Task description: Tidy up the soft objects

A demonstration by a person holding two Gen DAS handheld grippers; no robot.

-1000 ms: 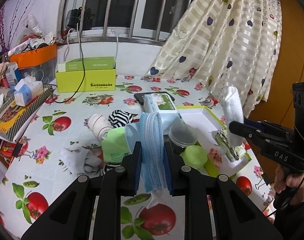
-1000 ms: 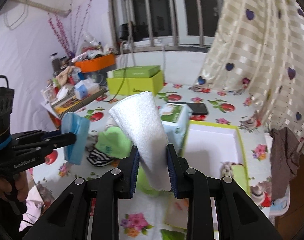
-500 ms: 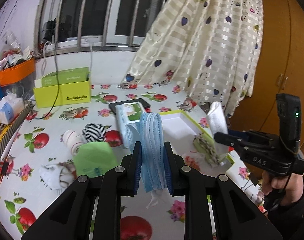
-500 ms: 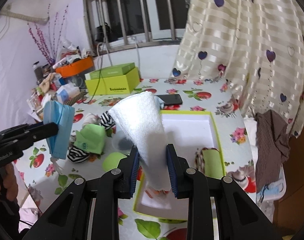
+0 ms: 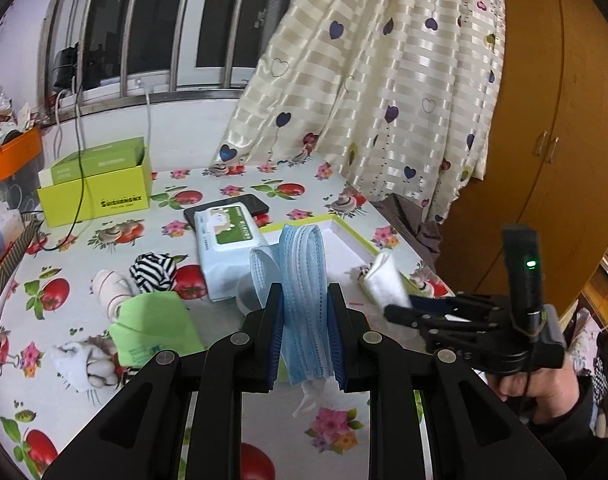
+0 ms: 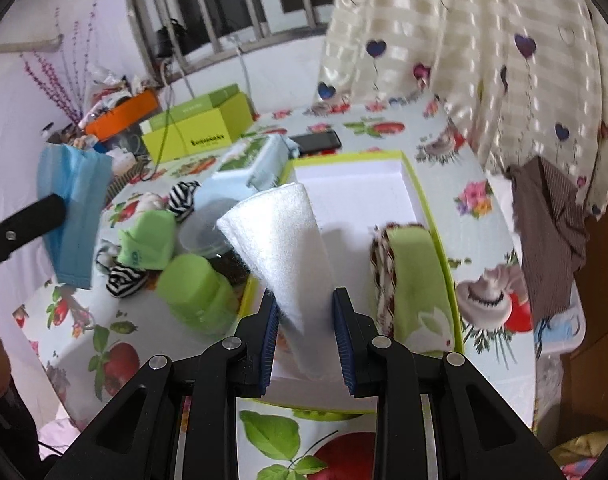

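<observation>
My left gripper (image 5: 306,320) is shut on a stack of blue face masks (image 5: 304,280), held above the table; the masks also show in the right wrist view (image 6: 78,208). My right gripper (image 6: 306,320) is shut on a folded white cloth (image 6: 284,248) and holds it over the near end of the white box with the lime rim (image 6: 420,196). The right gripper and cloth show in the left wrist view (image 5: 384,288). A green towel with a rabbit print (image 6: 420,292) lies in the box at its right side.
On the fruit-print tablecloth lie a wet-wipes pack (image 5: 228,248), striped socks (image 5: 152,272), green cloths (image 5: 152,328), a white sock (image 5: 80,364), a clear tub (image 6: 208,232), a green lid (image 6: 196,292), a phone (image 6: 316,142) and a lime carton (image 5: 96,188). A curtain (image 5: 384,80) hangs at the back right.
Both grippers have swung right and forward with their loads. The white cloth now hangs lower over the box's near end. The masks stay clamped.
</observation>
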